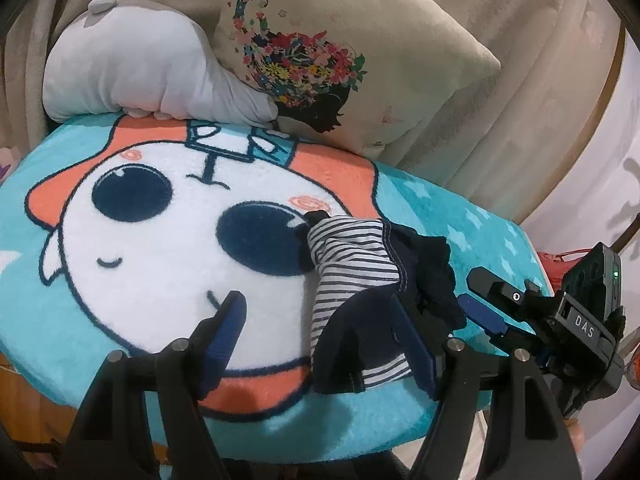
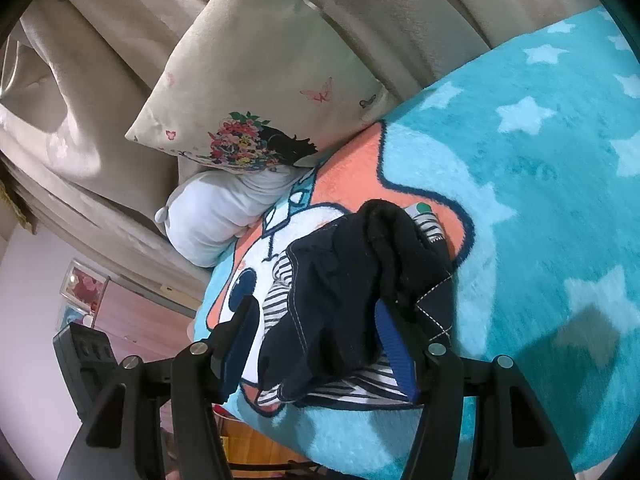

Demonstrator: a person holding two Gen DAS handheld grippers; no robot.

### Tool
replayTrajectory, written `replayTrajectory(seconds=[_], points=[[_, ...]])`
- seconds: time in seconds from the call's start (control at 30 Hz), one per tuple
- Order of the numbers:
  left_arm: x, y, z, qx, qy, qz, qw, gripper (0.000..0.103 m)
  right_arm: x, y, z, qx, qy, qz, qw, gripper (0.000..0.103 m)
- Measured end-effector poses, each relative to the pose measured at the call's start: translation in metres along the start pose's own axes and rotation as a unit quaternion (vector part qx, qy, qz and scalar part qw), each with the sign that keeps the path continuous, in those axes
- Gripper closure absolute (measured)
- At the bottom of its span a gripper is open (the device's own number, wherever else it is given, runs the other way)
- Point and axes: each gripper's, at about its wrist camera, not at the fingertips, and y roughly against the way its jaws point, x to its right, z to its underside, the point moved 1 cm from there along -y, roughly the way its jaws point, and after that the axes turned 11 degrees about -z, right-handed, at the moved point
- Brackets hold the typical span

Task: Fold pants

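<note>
Both cameras are sitting close above the blue blanket (image 1: 100, 344), looking down along their fingers. Each is seeing the pants (image 1: 360, 276) and flower pillow (image 2: 256, 92), from different sides.

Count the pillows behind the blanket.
2. The floral pillow leans against the beige sofa back; the white plush pillow lies left of it, touching it, at the blanket's far edge. More may sit outside the view.

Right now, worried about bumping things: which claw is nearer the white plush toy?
Left. The left claw hangs over the cartoon face on the blanket, on the plush toy's side of the pants. The right claw sits beyond the pants, farther off.
</note>
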Motion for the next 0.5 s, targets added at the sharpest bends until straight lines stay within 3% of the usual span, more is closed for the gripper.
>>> replayTrajectory(seconds=[0.5], points=[[-0.0078, -0.0056, 0.0019, -0.008, 0.013, -0.004, 0.9999, 0.03, 0.0084, -0.0014, 0.0069, -0.005, -0.008, 0.008, 1.0, 0.038]])
